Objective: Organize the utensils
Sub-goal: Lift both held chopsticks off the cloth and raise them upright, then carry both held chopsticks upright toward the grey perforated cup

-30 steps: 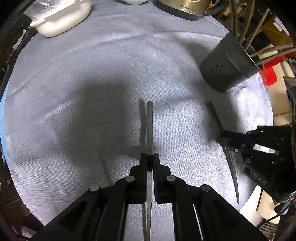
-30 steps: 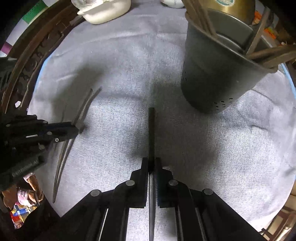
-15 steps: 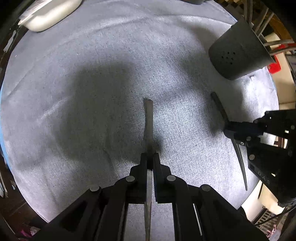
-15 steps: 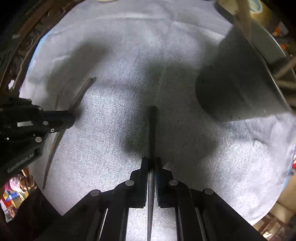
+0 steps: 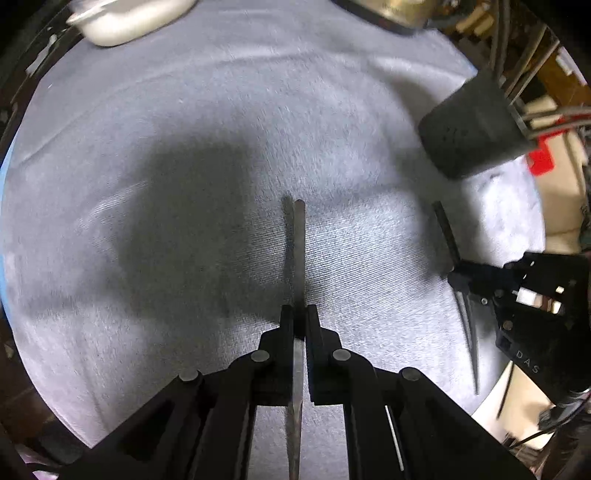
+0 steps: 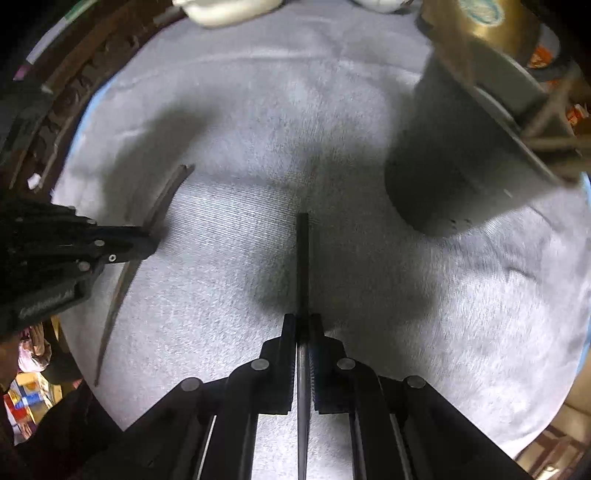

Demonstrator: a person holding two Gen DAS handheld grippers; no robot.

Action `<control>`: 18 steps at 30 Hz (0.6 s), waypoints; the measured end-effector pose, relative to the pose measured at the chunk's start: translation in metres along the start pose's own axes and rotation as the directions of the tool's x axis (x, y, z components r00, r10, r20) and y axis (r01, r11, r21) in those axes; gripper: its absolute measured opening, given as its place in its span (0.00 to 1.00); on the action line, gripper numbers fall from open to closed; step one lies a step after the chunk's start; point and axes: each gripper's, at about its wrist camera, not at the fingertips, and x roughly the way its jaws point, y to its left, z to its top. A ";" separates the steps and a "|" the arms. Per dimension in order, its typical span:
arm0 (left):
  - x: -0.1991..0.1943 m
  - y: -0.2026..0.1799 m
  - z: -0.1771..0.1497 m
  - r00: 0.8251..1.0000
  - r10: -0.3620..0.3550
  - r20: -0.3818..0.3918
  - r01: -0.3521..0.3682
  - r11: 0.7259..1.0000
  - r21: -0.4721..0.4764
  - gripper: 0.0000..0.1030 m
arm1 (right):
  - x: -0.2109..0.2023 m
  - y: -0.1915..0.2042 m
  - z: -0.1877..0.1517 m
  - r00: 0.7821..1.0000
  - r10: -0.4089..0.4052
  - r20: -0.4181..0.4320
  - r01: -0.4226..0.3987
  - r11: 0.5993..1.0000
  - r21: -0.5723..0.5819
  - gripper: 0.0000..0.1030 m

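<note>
My left gripper [image 5: 299,314] is shut on a pair of dark chopsticks [image 5: 298,251] that point forward over the grey cloth. My right gripper [image 6: 303,321] is shut on another dark pair of chopsticks [image 6: 303,258], also pointing forward above the cloth. A dark grey utensil holder [image 6: 454,155] with several utensils in it stands ahead and to the right of the right gripper; in the left wrist view it [image 5: 469,133] is at the far right. Each gripper shows in the other's view: the right one [image 5: 458,277] and the left one [image 6: 147,243].
A grey cloth [image 5: 184,110] covers the round table. A white dish [image 5: 129,18] sits at the far left edge and a gold kettle [image 6: 487,22] stands behind the holder. The table rim and dark wooden chair backs [image 6: 74,92] lie beyond the cloth.
Both grippers have shifted and tilted while keeping hold of their chopsticks. The white dish and the kettle have come back into sight at the top of both views.
</note>
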 end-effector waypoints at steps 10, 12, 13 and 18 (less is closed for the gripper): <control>-0.053 0.016 -0.020 0.963 -0.055 0.263 0.084 0.992 -0.098 0.05 | -0.050 -0.002 -0.034 0.970 0.075 0.229 -0.088 0.995 0.047 0.07; -0.066 0.017 -0.022 0.944 -0.051 0.326 0.092 0.990 -0.112 0.05 | -0.059 0.002 -0.039 0.950 0.070 0.304 -0.089 0.995 0.050 0.07; -0.070 0.017 -0.024 0.936 -0.039 0.351 0.087 0.989 -0.119 0.05 | -0.063 0.003 -0.042 0.943 0.060 0.328 -0.085 0.994 0.062 0.07; -0.085 0.018 -0.034 0.881 0.013 0.473 0.064 0.987 -0.148 0.05 | -0.087 0.004 -0.060 0.880 0.014 0.474 -0.071 0.992 0.103 0.07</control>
